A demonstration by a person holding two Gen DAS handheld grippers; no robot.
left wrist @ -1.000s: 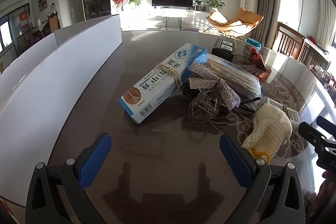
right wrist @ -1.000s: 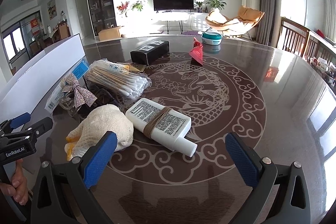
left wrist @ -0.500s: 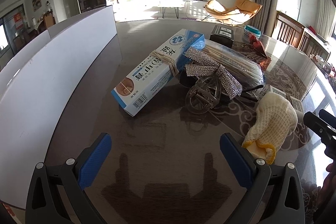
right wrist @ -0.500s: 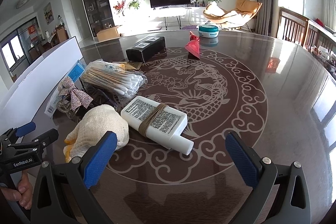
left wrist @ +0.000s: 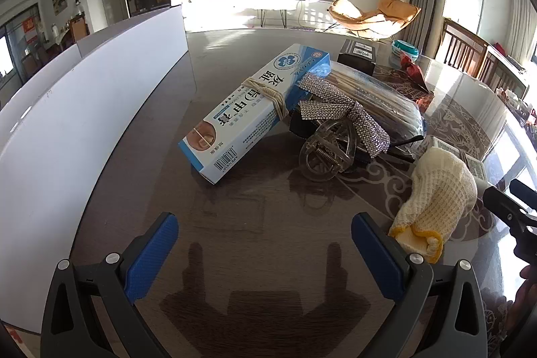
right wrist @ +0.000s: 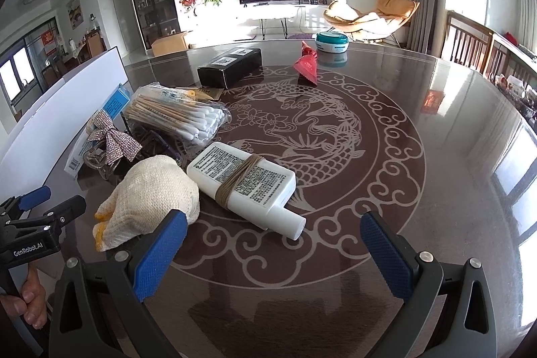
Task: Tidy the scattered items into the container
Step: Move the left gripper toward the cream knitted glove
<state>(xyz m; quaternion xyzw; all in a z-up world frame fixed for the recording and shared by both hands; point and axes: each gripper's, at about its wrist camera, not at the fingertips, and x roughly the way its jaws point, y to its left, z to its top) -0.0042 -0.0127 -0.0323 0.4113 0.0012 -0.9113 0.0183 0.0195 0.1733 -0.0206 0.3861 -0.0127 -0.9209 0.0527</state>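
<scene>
A white container wall [left wrist: 87, 109] stands along the table's left side, also in the right wrist view [right wrist: 57, 109]. A blue-and-white ointment box [left wrist: 255, 109] lies ahead of my open, empty left gripper [left wrist: 265, 247]. Beside it lie a clear hair clip with a rhinestone bow [left wrist: 330, 140], a bag of cotton swabs [right wrist: 178, 118] and a cream knitted glove [right wrist: 151, 193]. A white bottle wrapped in twine [right wrist: 245, 183] lies just ahead of my open, empty right gripper [right wrist: 272, 247]. The glove touches the right gripper's left finger.
Farther back on the dark patterned table [right wrist: 436, 156] sit a black box [right wrist: 230, 69], a red packet [right wrist: 307, 64] and a teal round tin [right wrist: 332, 42]. Wooden chairs [right wrist: 470, 46] stand at the right.
Both grippers have moved slightly closer to the items. Both stay open and empty. The items have not moved.
</scene>
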